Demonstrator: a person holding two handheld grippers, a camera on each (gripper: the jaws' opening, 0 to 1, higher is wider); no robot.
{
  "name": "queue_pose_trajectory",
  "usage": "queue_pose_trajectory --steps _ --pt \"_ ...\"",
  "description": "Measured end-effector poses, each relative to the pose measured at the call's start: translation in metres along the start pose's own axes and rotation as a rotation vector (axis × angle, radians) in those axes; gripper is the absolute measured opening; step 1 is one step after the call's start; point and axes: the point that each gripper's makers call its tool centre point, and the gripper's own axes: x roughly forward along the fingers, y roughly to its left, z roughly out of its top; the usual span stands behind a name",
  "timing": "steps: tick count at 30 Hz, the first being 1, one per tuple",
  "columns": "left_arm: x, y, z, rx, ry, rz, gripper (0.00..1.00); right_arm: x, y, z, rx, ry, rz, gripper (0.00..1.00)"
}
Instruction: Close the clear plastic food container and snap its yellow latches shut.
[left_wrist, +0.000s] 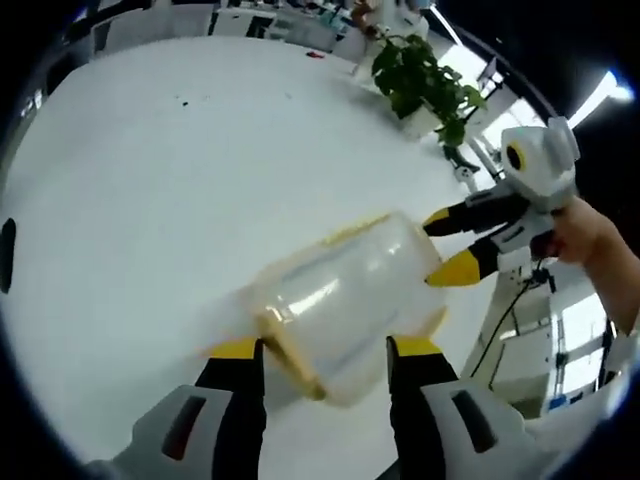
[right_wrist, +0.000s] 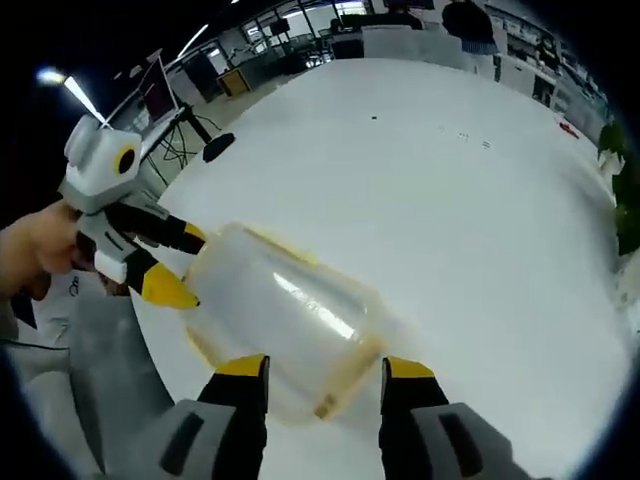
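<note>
Clear plastic container (left_wrist: 345, 300) lies on the white table (left_wrist: 150, 180), blurred, held between the two grippers. Left gripper view: left gripper (left_wrist: 325, 350) at 6 o'clock, jaws spread wide, one either side of the container's near end; contact can't be told. Right gripper (left_wrist: 448, 248) enters from 3 o'clock, a hand (left_wrist: 590, 240) behind it, yellow tips apart and touching the container's far end. A plant (left_wrist: 425, 85) stands at 1 o'clock. Right gripper view: right gripper (right_wrist: 325, 370) straddles the container (right_wrist: 280, 320), left gripper (right_wrist: 180, 262) at 9 o'clock.

Open-plan office or lab: large white table (right_wrist: 450, 200), desks with monitors (right_wrist: 158, 90), potted plant (left_wrist: 425, 85).
</note>
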Motion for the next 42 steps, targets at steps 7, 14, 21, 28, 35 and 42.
queue_pose_trajectory --steps 7,14,21,28,35,42 --pt "0.003 0.002 -0.001 -0.016 0.009 0.015 0.47 0.001 0.001 -0.001 0.043 0.01 0.01 0.4" --pt "0.008 -0.002 -0.004 0.034 0.032 -0.009 0.48 0.002 0.003 -0.002 0.045 0.033 -0.001 0.39" --pt "0.003 -0.005 0.004 0.026 0.015 -0.032 0.46 0.005 0.01 -0.003 0.04 0.073 -0.006 0.39" --pt "0.01 -0.003 -0.001 0.003 0.039 -0.008 0.48 0.005 0.005 -0.002 0.055 0.045 0.002 0.4" --pt "0.01 -0.003 -0.002 -0.002 0.055 -0.022 0.49 0.003 0.006 -0.002 0.098 0.033 -0.009 0.4" --pt "0.009 0.0 -0.002 0.02 0.07 -0.053 0.5 0.002 0.01 -0.004 0.083 0.007 -0.01 0.41"
